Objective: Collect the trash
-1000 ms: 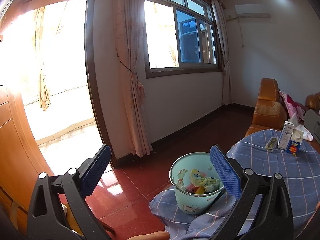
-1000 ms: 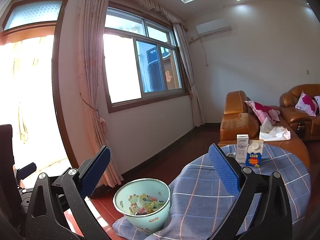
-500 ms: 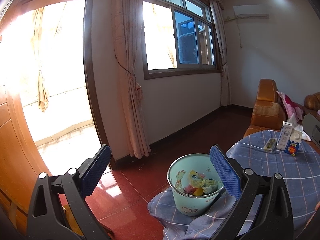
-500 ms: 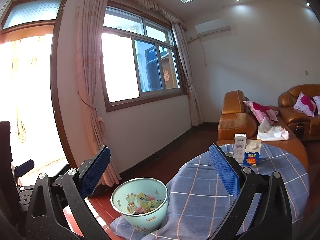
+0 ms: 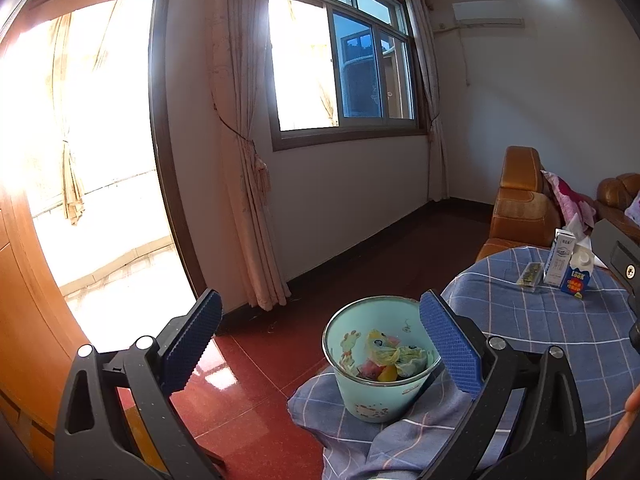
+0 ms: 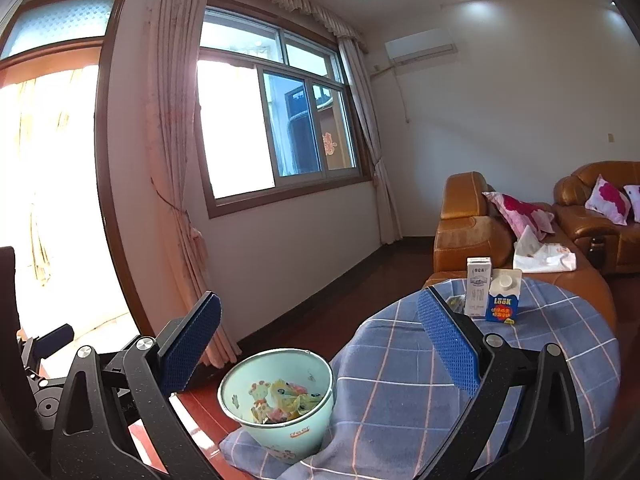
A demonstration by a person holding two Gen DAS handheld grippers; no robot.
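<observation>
A pale green bin point(image 5: 380, 364) point(image 6: 280, 400) with cartoon prints holds crumpled wrappers and stands on the near edge of the blue checked tablecloth point(image 5: 560, 340) point(image 6: 400, 380). At the far side of the table stand a white carton point(image 5: 559, 258) point(image 6: 477, 286) and a blue and white carton point(image 5: 576, 274) point(image 6: 503, 296), with a small dark packet point(image 5: 530, 274) beside them. My left gripper point(image 5: 318, 338) is open and empty, held above and short of the bin. My right gripper point(image 6: 318, 340) is open and empty too, above the bin and table edge.
Red glossy floor point(image 5: 248, 380) lies left of the table. Orange leather sofas point(image 6: 472, 232) with pink pillows and a white cloth stand behind the table. A curtained window wall point(image 6: 280, 120) and a bright doorway point(image 5: 80, 160) are on the left. A hand's edge point(image 5: 624, 432) shows at lower right.
Both views have drifted slightly; the bin and cartons sit a little further left and lower in frame. Both grippers stay open and empty.
</observation>
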